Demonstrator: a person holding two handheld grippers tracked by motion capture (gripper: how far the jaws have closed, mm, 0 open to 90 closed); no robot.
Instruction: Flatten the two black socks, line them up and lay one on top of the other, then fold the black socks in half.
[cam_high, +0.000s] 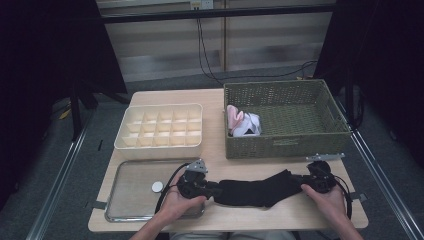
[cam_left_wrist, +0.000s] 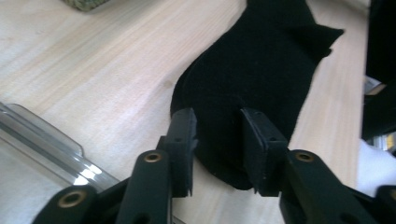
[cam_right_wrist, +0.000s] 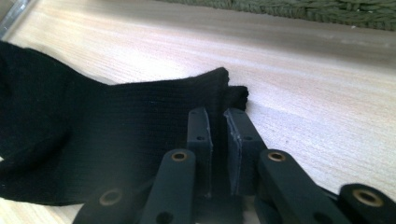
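The black sock (cam_high: 255, 191) lies on the counter (cam_high: 220, 150) between tray (cam_high: 131, 186) and basket (cam_high: 282, 145). The left gripper (cam_left_wrist: 218, 140) straddles its toe, jaws apart. The right gripper (cam_right_wrist: 218, 140) pinches its cuff.

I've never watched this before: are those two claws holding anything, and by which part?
The right gripper pinches the black sock by its cuff edge. The left gripper straddles the toe end with its jaws apart, not clamped.

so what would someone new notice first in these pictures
A black fabric sock lies stretched across the near edge of the light wooden table, with the left gripper at one end and the right gripper pinching the other. Behind it stands a green woven basket holding pink and white cloth, beside a cream compartment organiser.
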